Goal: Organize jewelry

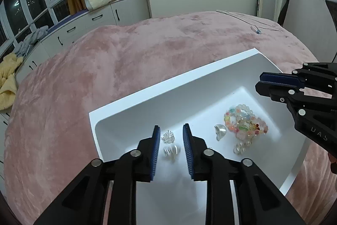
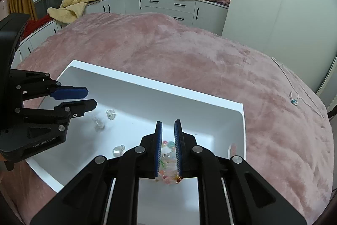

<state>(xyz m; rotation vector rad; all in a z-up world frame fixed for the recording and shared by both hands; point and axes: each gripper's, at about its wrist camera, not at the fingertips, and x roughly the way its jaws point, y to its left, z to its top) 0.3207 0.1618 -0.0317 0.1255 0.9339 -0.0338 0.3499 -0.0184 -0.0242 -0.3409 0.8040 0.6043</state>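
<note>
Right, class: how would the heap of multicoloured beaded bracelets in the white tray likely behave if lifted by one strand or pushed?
The heap of multicoloured beaded bracelets is made of strung round beads, so it would probably hang floppy and drape. The strands lie tangled together, so lifting one may drag others. On the smooth floor of the white tray, a push would likely slide the glossy beads.
</note>
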